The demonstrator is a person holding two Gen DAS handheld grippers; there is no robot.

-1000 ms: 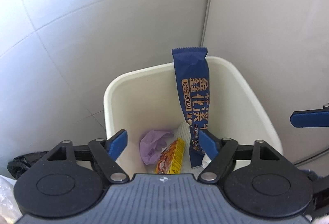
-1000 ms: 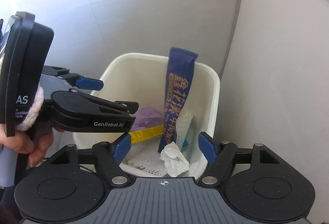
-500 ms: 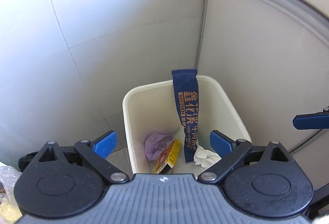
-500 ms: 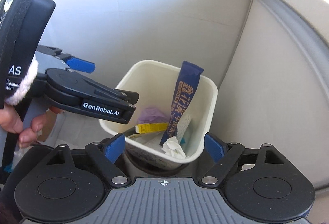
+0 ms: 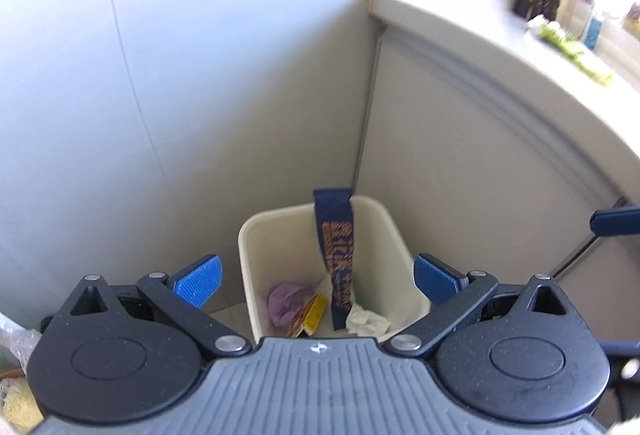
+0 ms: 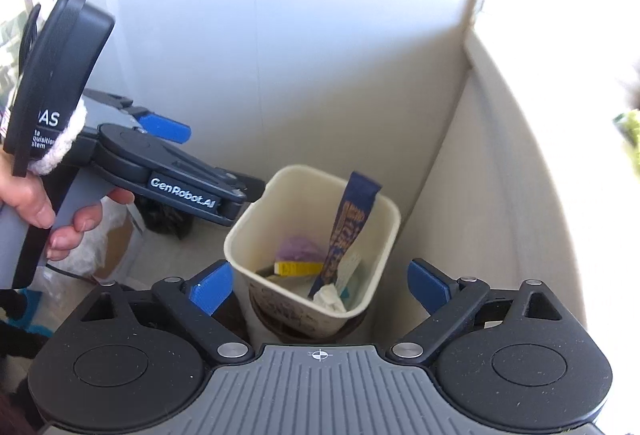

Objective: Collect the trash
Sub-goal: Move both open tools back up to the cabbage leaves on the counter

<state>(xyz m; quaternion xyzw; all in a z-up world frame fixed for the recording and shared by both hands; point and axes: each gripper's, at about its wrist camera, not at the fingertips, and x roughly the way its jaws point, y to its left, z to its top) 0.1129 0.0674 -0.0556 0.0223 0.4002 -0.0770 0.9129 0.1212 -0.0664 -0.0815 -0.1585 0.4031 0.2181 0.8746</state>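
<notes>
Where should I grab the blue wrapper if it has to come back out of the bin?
Probably by the blue wrapper's top end, coming from above. It stands tilted against the bin's back wall and pokes above the rim, clear of the other trash; its lower end is buried beside the tissue.

- Shelf items (image 5: 560,7) up and right of the left gripper (image 5: 316,277): blurred, can't identify.
- Wrapper (image 5: 335,259) print ahead of it: smeared, unreadable.
- Bin (image 6: 256,235) near wall in right wrist view: partly behind the right gripper (image 6: 320,285) body.
- Green object (image 6: 630,131) far right: cut by edge.
- Hand (image 6: 36,207) on the left: cut off at frame edge.
</notes>
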